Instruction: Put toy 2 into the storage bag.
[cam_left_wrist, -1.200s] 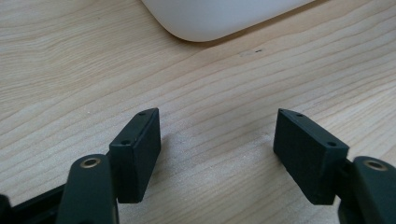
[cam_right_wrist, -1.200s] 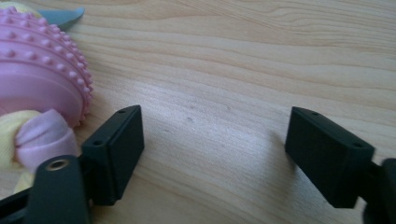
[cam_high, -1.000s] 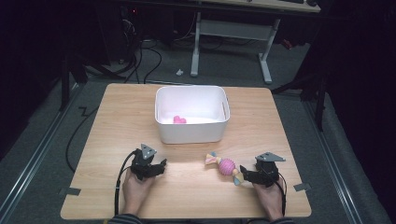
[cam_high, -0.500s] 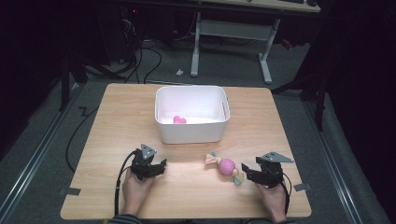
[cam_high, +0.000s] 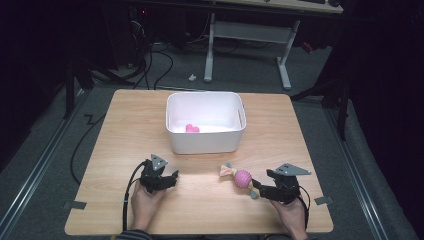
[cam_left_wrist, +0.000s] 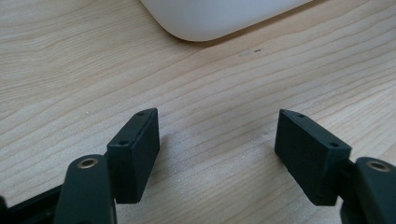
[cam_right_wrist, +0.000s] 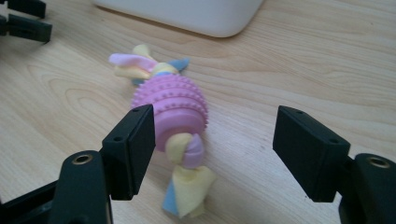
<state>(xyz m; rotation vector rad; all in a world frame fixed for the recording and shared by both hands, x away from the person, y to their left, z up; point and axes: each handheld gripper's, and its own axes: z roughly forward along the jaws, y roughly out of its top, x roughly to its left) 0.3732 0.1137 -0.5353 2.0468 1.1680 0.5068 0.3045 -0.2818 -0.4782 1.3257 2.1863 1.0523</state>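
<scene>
Item: rope chew toy (cam_right_wrist: 175, 116), lying just ahead of my right gripper (cam_right_wrist: 212, 154), long axis pointing toward it; jaws wide, empty. Left gripper (cam_left_wrist: 217, 140) farther, wide, empty.

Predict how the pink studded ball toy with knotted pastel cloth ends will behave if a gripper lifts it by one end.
The pink studded ball toy with knotted pastel cloth ends would probably dangle, since its cloth tails look soft. Its rubbery studs likely resist slipping. Pushed on the wooden table, the knots would probably stop it rolling far.

Wooden table (cam_high: 125, 125) with white bin (cam_high: 205, 142) and pink rope toy (cam_high: 243, 178).
</scene>
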